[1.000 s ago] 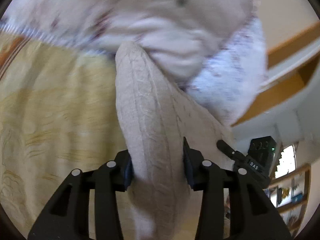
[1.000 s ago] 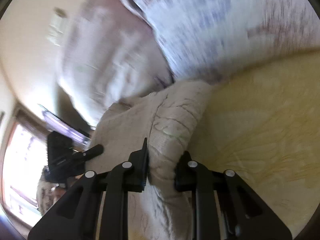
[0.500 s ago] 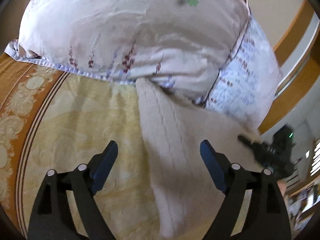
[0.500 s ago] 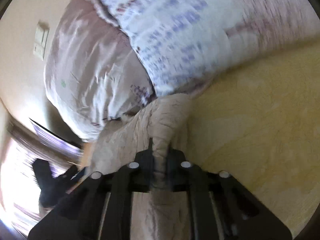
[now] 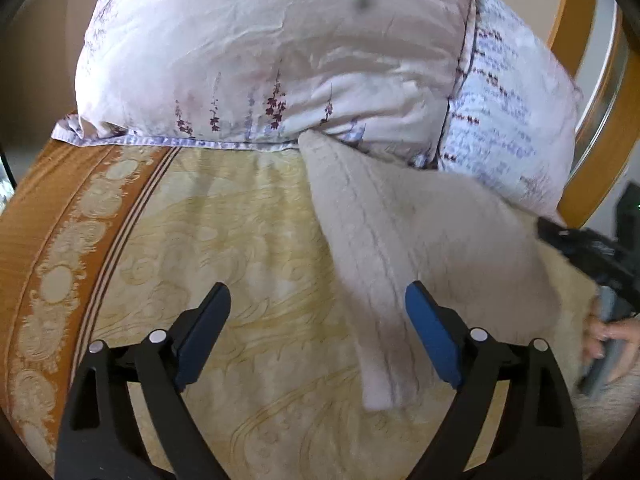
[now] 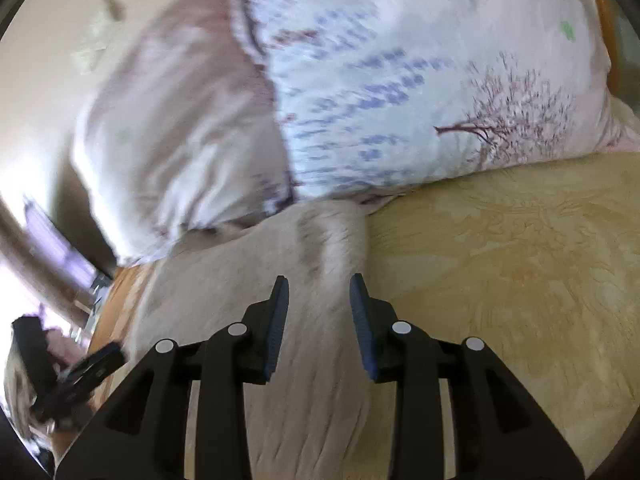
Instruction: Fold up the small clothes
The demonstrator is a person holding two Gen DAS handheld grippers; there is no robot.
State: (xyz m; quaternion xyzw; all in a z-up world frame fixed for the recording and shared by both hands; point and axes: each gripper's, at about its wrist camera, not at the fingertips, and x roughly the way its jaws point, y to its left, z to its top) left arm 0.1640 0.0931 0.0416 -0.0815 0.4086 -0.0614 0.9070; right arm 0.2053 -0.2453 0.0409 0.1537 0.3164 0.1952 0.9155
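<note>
Beige knit garment (image 5: pixel 404 248) lies flat on the yellow patterned bedspread (image 5: pixel 224 240), its far end tucked against the base of the floral pillow (image 5: pixel 280 60). Left gripper (image 5: pixel 318 332): jaws wide and opening, nearer than the pillow, with one garment strip lying between the pads, untouched. Right gripper (image 6: pixel 318 312): jaws opening, knit fabric between them, pads clear of it. Bedspread's orange border (image 5: pixel 44 248) runs left of the pillow.

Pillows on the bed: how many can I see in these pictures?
2. A pinkish floral pillow leans at the head of the bed; a bluish-white patterned pillow lies beside it. The beige knitted garment touches both.
</note>
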